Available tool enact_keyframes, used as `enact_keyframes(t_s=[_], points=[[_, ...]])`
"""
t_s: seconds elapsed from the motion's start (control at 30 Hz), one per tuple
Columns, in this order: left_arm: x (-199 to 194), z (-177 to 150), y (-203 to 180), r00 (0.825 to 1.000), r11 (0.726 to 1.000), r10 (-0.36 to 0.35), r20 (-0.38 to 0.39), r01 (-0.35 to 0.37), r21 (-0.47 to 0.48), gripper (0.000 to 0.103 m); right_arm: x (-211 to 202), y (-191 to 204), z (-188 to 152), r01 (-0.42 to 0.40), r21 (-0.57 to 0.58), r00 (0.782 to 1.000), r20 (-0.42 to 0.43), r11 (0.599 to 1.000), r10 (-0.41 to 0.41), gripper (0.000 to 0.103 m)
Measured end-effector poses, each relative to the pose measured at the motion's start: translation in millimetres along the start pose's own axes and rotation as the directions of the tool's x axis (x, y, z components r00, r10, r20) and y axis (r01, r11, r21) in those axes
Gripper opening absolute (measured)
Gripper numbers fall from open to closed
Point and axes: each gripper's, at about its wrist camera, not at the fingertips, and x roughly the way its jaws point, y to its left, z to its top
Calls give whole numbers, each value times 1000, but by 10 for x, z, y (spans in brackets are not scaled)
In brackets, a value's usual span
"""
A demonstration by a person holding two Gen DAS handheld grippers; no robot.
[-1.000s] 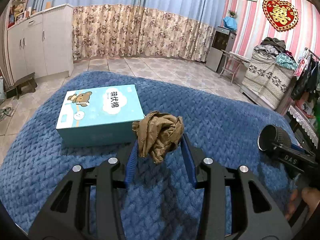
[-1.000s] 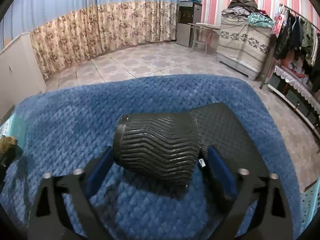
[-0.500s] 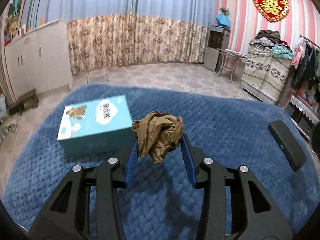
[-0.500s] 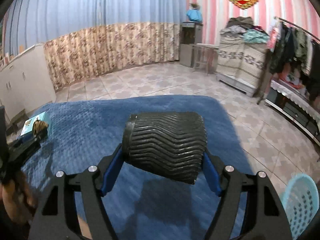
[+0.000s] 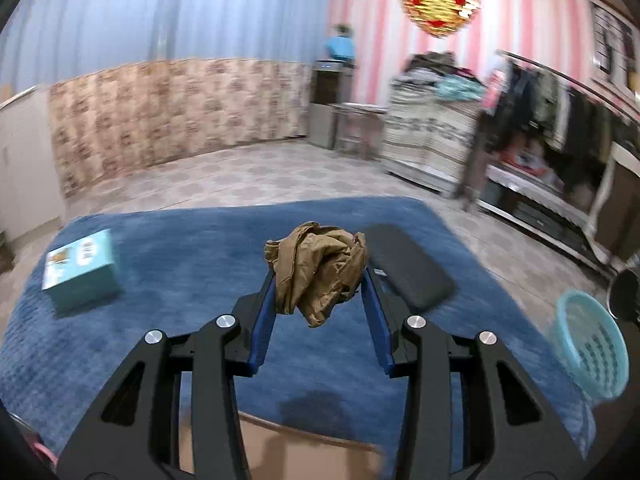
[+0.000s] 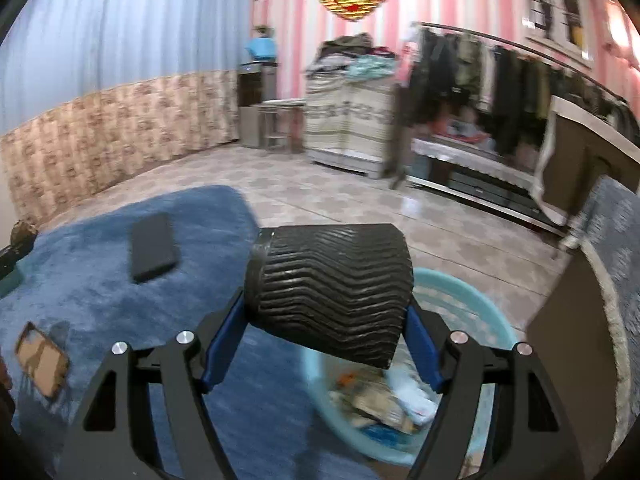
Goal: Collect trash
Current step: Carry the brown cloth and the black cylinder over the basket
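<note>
Both grippers have swung rightward, bringing a light-blue plastic basket (image 6: 460, 300) into view. Left gripper (image 5: 320, 280) clamps a crumpled brown paper wad (image 5: 318, 268) above the blue rug (image 5: 180, 264). Only the right view shows the right gripper (image 6: 328, 312) grasping a ribbed black cup (image 6: 332, 288) over the basket's litter.

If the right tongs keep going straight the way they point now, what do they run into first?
Probably the light blue basket: its rim shows just behind the black ribbed cup clamped in the right tongs. Depth is unclear, so they might pass over it.
</note>
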Motion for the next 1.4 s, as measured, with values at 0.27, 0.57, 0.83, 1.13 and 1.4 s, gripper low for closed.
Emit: enact_keyframes(t_s=[0.27,0.57,0.83,1.13,1.4], points=[[-89,-171,-985,982,977,-182,-52,186,104,41,60,-792,-179,65,142,998,-11,988,-64,72],[46,-343,-1761,958,944,-276,-75,285,168,41,186,-1143,-297,99,184,995,-22,978,-97,72],[236,-452,-2338,929,901,-347,-125,368,230,41,304,-1288,-326,109,205,994,-37,973,-103,72],[293,-529,-2742,907,863,-393,-152,421,279,42,296,-1454,-377,132,251,991,-52,959,-122,72],[435,-582,-3102,880,823,-425,-213,473,315,42,350,-1575,-434,158,288,987,-78,944,-141,72]])
